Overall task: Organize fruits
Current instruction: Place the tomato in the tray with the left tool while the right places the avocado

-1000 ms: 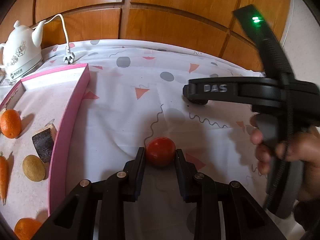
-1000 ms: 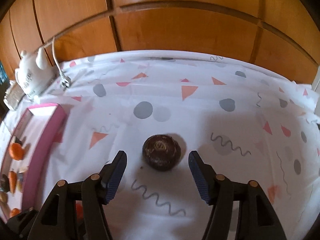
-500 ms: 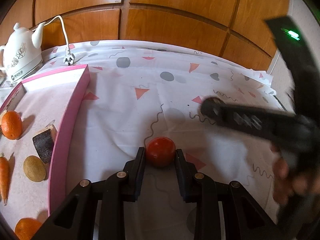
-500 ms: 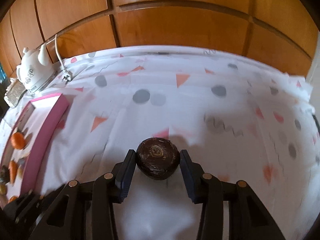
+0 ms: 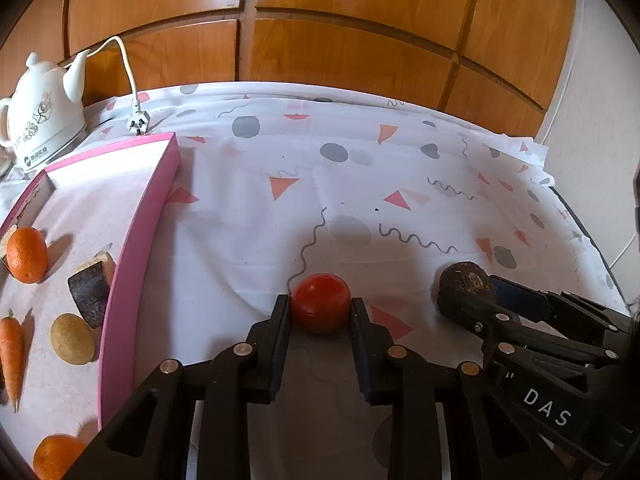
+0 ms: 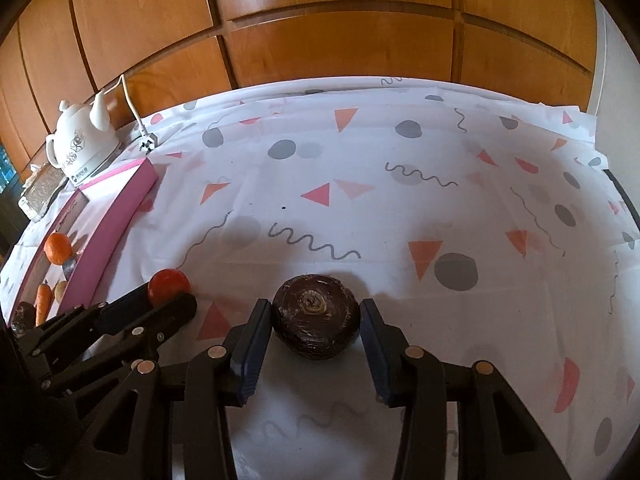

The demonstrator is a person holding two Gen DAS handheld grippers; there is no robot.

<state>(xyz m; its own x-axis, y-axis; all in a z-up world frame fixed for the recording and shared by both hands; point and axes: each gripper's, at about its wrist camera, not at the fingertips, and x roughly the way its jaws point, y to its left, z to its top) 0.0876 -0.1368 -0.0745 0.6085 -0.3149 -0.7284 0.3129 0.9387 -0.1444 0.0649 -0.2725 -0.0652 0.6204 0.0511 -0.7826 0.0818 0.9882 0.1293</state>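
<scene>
My left gripper (image 5: 320,312) is shut on a red tomato (image 5: 320,302), held over the patterned tablecloth; it also shows in the right wrist view (image 6: 168,283). My right gripper (image 6: 316,324) is shut on a dark brown round fruit (image 6: 316,328), which appears at the right of the left wrist view (image 5: 466,282). The two grippers are side by side, the left one nearer the pink tray (image 5: 136,240). The tray holds oranges (image 5: 26,249), a carrot (image 5: 12,354), a yellowish round fruit (image 5: 72,338) and a dark wedge (image 5: 90,290).
A white ceramic kettle (image 5: 42,114) with a cord and plug (image 5: 138,122) stands at the back left, behind the tray. Wooden panelling runs along the far edge of the table. The table's right edge (image 5: 580,220) drops off beside a white wall.
The right gripper closed on the dark fruit, lifted it and carried it back beside the left gripper. The left gripper stayed shut on the tomato without moving.
</scene>
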